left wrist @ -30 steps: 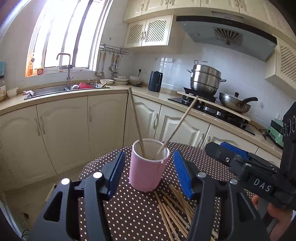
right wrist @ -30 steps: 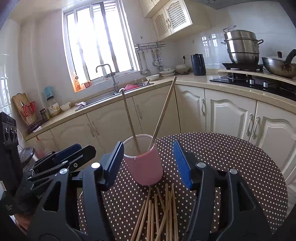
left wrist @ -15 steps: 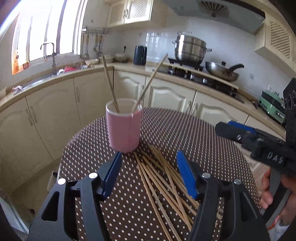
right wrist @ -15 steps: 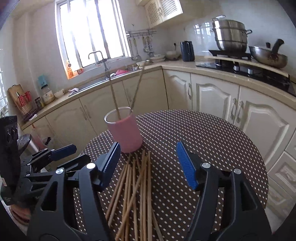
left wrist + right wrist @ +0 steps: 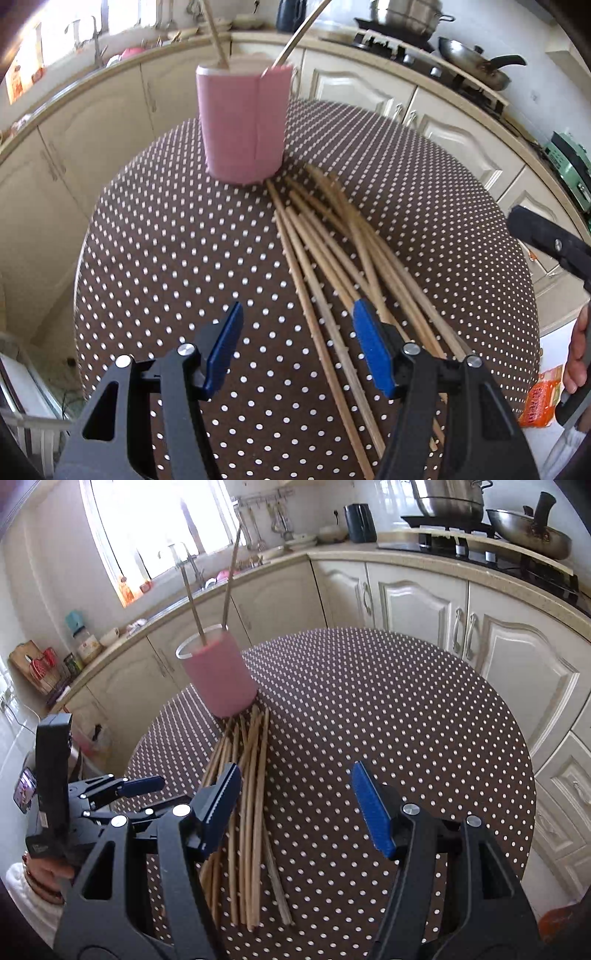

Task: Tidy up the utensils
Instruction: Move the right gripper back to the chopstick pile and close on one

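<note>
A pink cup (image 5: 242,122) (image 5: 221,675) stands on the round polka-dot table (image 5: 166,240) (image 5: 406,701) with two chopsticks upright in it. Several loose wooden chopsticks (image 5: 332,240) (image 5: 247,782) lie in a pile running from the cup's base toward me. My left gripper (image 5: 298,314) hangs open over the pile's near end, gripping nothing; its right finger sits above the sticks. My right gripper (image 5: 291,775) is open too, its left finger over the pile and bare tablecloth between the jaws. Each gripper shows in the other's view: the right gripper (image 5: 546,240), the left gripper (image 5: 129,786).
Cream kitchen cabinets (image 5: 424,609) and a countertop curve behind the table. A stove with a steel pot (image 5: 450,498) and a pan (image 5: 528,531) is at the back right, and a sink (image 5: 192,579) sits under the window. The table edge lies close on the left.
Both grippers have tipped downward and sunk toward the table. The cup has slid up in both views, and the chopstick pile now fills the middle.
</note>
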Available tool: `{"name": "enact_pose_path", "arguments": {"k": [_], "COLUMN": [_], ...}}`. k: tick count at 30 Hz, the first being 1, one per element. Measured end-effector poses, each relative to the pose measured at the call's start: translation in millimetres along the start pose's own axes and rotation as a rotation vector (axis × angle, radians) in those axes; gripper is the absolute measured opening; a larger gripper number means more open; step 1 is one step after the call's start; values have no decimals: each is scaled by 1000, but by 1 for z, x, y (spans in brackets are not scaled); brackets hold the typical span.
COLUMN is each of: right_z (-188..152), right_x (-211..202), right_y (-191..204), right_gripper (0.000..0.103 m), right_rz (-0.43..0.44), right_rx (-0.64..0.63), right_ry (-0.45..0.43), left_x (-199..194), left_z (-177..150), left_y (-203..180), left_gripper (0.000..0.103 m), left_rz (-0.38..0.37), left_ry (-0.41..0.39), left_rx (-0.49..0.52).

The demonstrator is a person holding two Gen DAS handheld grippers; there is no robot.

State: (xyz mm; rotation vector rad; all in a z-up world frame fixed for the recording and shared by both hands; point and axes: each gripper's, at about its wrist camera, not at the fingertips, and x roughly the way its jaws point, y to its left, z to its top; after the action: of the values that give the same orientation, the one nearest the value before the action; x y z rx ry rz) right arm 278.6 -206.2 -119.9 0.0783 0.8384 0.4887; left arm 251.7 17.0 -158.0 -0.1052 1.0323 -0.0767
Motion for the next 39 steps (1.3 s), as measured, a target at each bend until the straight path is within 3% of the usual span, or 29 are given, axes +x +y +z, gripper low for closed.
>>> {"name": "enact_pose_path", "arguments": {"k": [4,13,16,18,23,24,26,29,33,39], "right_z": [-3,-4,-5,-4,5,7,10,13,16,17], "right_x": [10,36,45,51,62,65,74,88,100,116], "right_y": [0,11,17,19,23,25,30,37,46,50], "right_gripper": [62,48,35,34,34,34,33,32,32,28], "right_rz": [-11,-31,-40,-50,-17,-13,-8,-12,-14,-70], "right_rx": [-22,-89,-122,-142,-146,-150,-161,-172,-184,-197], "right_ry": [58,187,234,265,301,310,340,368,393,422], "left_x": [9,23,27,26,26,27,27,26,19,17], "left_z": [0,1,5,4,6,6,4,7,6,6], "left_y": [8,8,6,7,11,10,10,14,28,23], "left_gripper": [61,61,60,50,38,28,23,23,23,23], "left_rz": [8,65,70,67,60,84,113,96,1,38], "left_ry": [30,53,58,64,71,72,74,83,76,81], "left_rx": [-33,-10,-11,-15,-16,-7,16,-3,-66,-20]}}
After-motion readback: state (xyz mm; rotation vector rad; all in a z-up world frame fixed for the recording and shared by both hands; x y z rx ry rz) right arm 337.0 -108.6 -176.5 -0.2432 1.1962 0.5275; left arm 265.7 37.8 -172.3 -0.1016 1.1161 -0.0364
